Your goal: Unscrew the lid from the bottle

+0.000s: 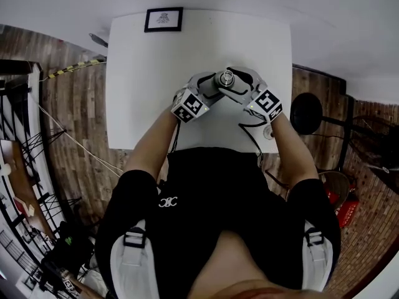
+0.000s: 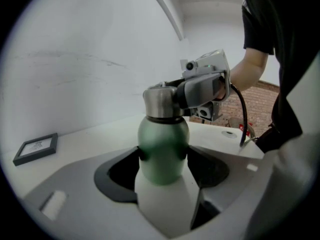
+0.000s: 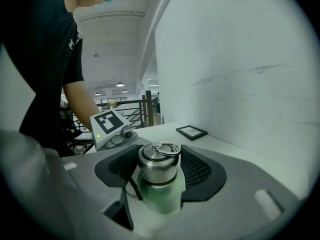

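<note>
A green bottle [image 2: 162,151] with a steel lid [image 3: 157,166] stands upright on the white table [image 1: 143,73]. In the head view it shows from above [image 1: 226,78], between both grippers. My left gripper [image 2: 163,159] is shut on the green body, with a pad pressed against each side. My right gripper [image 3: 159,173] comes in from the opposite side and is shut on the lid, its pads against the steel wall. A wire ring [image 3: 166,148] lies on top of the lid. The bottle's base is hidden by the jaws.
A small black-framed card [image 1: 164,19] lies at the table's far edge. A small round disc [image 1: 268,131] sits near the front right corner by my right gripper's cable. A black round stool [image 1: 305,112] stands off the table's right side.
</note>
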The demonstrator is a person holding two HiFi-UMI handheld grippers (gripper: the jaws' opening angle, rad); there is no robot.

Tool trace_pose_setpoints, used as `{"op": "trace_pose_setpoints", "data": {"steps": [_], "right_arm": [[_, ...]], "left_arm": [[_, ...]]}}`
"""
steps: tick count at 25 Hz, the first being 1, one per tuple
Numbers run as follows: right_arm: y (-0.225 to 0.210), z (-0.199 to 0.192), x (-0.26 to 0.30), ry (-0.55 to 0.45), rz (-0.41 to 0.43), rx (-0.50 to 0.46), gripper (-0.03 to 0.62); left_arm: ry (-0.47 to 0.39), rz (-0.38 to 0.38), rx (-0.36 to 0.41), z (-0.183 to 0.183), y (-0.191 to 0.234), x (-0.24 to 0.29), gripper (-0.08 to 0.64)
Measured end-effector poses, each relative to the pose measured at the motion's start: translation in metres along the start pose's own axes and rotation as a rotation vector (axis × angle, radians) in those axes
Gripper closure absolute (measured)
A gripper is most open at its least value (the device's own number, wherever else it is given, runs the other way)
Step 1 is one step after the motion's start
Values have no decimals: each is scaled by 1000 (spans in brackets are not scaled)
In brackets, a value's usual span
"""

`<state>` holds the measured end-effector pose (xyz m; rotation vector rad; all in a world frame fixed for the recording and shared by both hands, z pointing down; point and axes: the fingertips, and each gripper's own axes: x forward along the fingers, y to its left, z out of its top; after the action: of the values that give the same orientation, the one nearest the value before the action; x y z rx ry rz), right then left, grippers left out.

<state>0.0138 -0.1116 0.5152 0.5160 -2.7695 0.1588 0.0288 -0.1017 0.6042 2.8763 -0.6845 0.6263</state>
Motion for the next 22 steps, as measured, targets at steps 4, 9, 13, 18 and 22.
{"op": "trace_pose_setpoints", "data": {"steps": [4,9,13,18,22], "right_arm": [[-8,-7,-4,40,167,-67,316],[-1,-3,0,78,353,-112,316],[-1,-2,1,95,489,-147,316],[0,-2,3,118,631,-174,316],[4,1,1,145,720,-202,316]], "left_arm": [[-1,-3,4,2,2,13,206],[7,-1,-5,-1,4,7,206],[11,-5,-7,-2,8,9,206],[15,-14,2,-3,10,9,206],[17,-20,0,0,7,7,206]]}}
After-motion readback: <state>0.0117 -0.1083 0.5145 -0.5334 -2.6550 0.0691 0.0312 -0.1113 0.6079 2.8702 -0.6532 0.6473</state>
